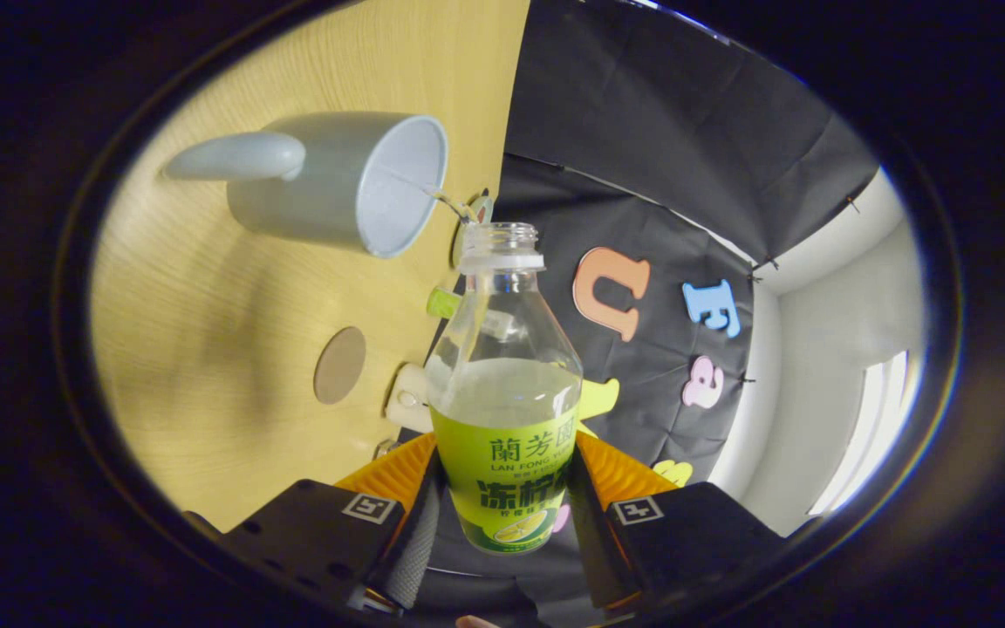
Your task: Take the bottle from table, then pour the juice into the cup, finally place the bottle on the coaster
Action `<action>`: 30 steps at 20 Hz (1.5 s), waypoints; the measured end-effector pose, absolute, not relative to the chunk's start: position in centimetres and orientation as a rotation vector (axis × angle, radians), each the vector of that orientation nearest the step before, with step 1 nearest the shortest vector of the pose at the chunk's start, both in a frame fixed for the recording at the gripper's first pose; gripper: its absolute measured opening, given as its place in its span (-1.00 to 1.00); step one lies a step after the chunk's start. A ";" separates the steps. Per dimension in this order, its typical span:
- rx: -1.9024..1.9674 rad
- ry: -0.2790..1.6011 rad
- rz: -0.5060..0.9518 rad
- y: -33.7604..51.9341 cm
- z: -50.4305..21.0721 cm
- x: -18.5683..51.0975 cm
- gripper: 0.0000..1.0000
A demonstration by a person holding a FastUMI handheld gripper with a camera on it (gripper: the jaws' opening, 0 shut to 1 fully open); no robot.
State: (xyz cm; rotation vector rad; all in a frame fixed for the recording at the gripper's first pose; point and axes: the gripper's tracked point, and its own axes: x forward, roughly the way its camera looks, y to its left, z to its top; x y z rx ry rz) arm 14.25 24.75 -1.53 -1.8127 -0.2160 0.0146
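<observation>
My gripper (502, 497) is shut on a clear bottle (502, 384) with a green label, both fingers pressing its lower body. The bottle has no cap and holds pale juice to about half its height. The whole view is rolled sideways, so the bottle is tipped toward the light blue cup (354, 183), which stands on the wooden table (232, 349) beyond the fingers. The bottle's mouth is near the cup's rim, and a thin stream of liquid runs from it into the cup. A round brown coaster (339, 365) lies on the table beside the bottle's body.
The table's far edge meets the black cloth wall (642, 174) just behind the cup. Small pale fixtures (406, 397) sit at that edge near the bottle. A white wall and a bright window (860, 436) lie past the cloth.
</observation>
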 end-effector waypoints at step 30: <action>-1.982 -0.331 -0.058 26.1 2.1 14.3 0.50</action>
